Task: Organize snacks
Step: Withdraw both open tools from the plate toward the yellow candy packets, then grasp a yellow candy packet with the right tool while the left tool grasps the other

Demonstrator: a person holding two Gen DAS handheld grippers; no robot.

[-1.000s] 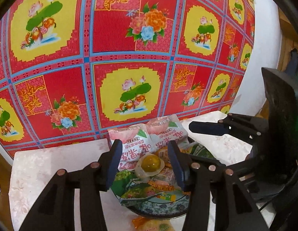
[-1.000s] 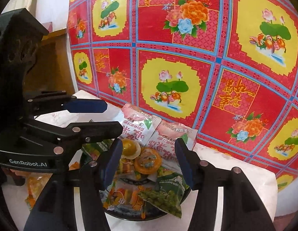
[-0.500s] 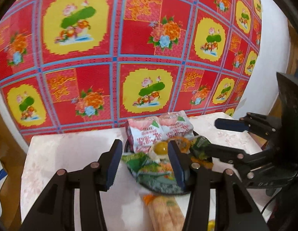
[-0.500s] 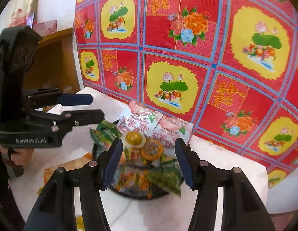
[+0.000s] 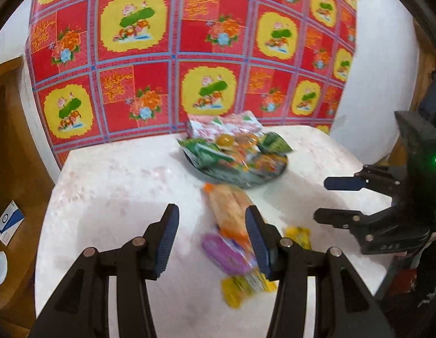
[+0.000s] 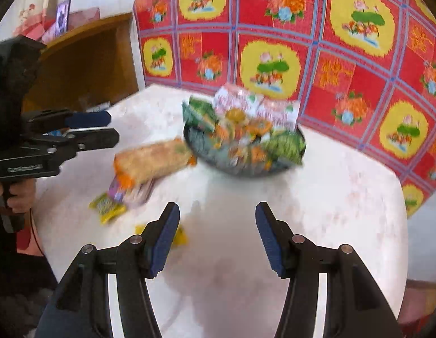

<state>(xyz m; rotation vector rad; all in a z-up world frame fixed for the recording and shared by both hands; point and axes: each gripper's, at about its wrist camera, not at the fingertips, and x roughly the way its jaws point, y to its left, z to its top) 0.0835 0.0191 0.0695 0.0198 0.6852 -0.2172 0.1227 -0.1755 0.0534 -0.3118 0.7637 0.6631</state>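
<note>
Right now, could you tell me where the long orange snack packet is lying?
The long orange snack packet lies on the white table, just in front of the snack-filled bowl, with a purple packet at its near end.

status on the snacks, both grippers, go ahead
Left gripper open, empty. Right gripper open, empty. Plate heaped with snacks; orange pack, purple pack and yellow packs loose on table. Nothing blocking.

Snack pile in the dark bowl (image 6: 299,136): smeared, I cannot read any packet.
Purple packet (image 5: 226,252): blurred, my left finger (image 5: 257,242) covers its edge.
Yellow wrapper (image 6: 180,235): mostly behind my right finger (image 6: 164,239).
</note>
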